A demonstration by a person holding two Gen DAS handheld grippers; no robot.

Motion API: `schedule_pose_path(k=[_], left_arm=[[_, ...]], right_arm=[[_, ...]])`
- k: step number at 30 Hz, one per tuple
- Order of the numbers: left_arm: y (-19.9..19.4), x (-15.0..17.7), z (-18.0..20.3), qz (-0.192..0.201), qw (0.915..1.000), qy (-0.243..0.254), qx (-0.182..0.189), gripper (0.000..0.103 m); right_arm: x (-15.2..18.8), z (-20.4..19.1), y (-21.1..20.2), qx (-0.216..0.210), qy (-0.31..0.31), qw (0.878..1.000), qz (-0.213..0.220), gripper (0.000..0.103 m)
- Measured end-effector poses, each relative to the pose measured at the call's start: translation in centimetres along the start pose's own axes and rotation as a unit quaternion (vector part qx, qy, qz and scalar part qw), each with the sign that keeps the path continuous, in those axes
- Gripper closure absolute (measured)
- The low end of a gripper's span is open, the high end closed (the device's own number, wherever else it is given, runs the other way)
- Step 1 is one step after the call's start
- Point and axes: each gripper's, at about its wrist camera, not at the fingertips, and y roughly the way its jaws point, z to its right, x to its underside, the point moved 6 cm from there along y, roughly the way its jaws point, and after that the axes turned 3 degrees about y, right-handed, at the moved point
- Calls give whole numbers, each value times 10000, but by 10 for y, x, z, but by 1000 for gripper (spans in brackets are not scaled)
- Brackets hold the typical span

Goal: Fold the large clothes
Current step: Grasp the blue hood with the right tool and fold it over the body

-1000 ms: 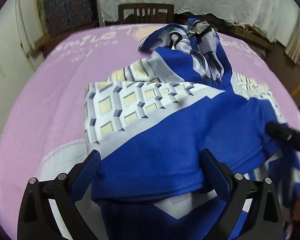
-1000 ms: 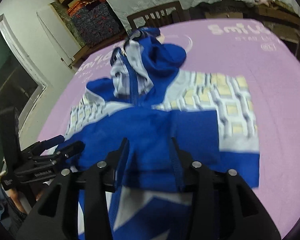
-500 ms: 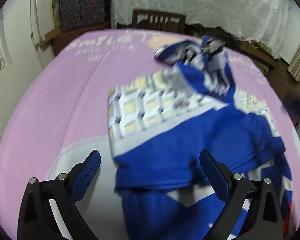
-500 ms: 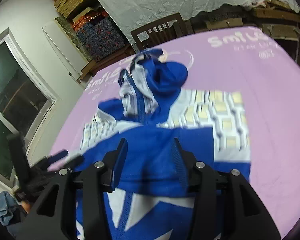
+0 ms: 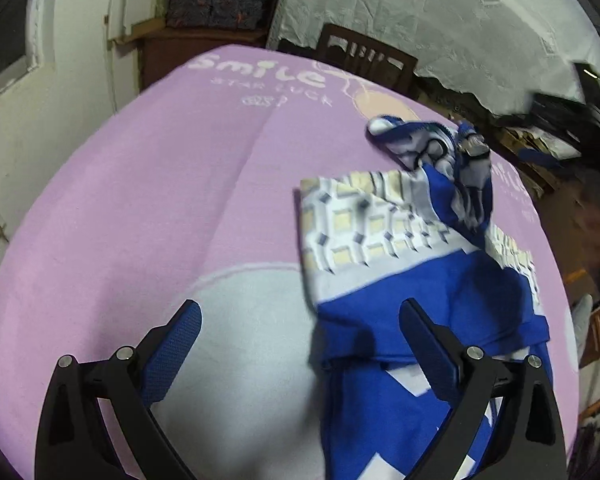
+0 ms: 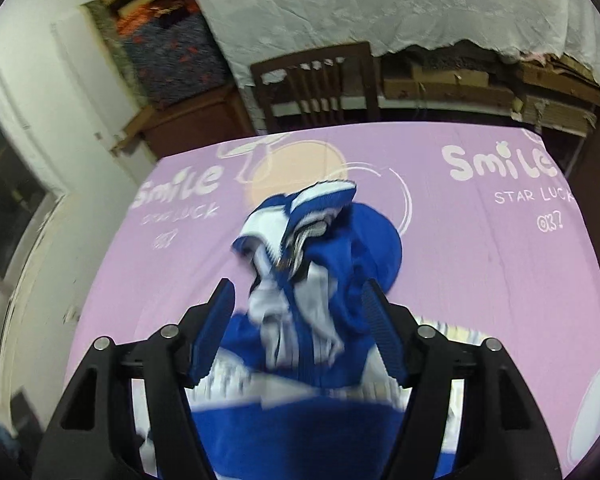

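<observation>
My left tool (image 5: 300, 344) gapes empty, lower frame; my right tool (image 6: 298, 328), jaws just widening, hovers over the jacket (image 6: 320, 280) (nothing gripped) on the pink worktop (image 5: 140, 200).

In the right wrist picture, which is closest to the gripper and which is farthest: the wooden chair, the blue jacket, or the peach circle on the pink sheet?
1. Blue jacket: nearest, lying between the open fingers of the right gripper.
2. Peach circle: farther up the pink sheet, just past the jacket's collar.
3. Wooden chair: farthest, beyond the sheet's far edge.
</observation>
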Motion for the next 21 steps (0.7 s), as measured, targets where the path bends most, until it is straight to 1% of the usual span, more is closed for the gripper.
schedule_pose_path(k=[3, 5, 7, 8, 10, 12, 13, 14, 15, 16, 17, 19, 20, 21], left_arm=[[3, 5, 14, -20, 9992, 366, -184, 3], [6, 8, 21, -22, 9968, 686, -398, 3], [9, 10, 24, -45, 9949, 838, -557, 3], [11, 11, 24, -92, 9944, 878, -582, 3], [15, 13, 24, -188, 9947, 866, -516, 3], [18, 14, 23, -254, 9954, 810, -450, 3], [19, 14, 21, -277, 9954, 796, -464, 3], [20, 15, 21, -295, 9952, 794, -488, 3], [21, 16, 20, -317, 9950, 798, -504, 3], [22, 16, 19, -327, 9950, 797, -502, 3], [21, 16, 18, -318, 9952, 784, -494, 3], [18, 15, 15, -277, 9953, 768, -524, 3], [17, 14, 13, -250, 9953, 754, -560, 3], [16, 13, 12, -234, 9953, 733, -580, 3]], right_arm=[[-20, 5, 37, 144, 247, 9994, -204, 39], [-32, 12, 62, 99, 522, 9978, -397, 38], [-39, 21, 83, 34, 859, 9948, -550, 37], [-41, 27, 93, -79, 1064, 9924, -611, 37], [-41, 36, 114, -278, 1326, 9875, -811, 36], [-42, 41, 122, -325, 1448, 9856, -807, 36], [-42, 42, 124, -350, 1460, 9859, -738, 43], [-44, 42, 122, -416, 1393, 9875, -601, 57], [-45, 42, 118, -412, 1306, 9896, -451, 90], [-46, 41, 111, -369, 1224, 9914, -272, 93], [-48, 37, 97, -336, 1009, 9943, 8, 93], [-48, 20, 63, -436, 369, 9973, 451, 94], [-45, 13, 47, -496, 133, 9970, 577, 94], [-38, 3, 25, -570, -253, 9951, 761, 94]])
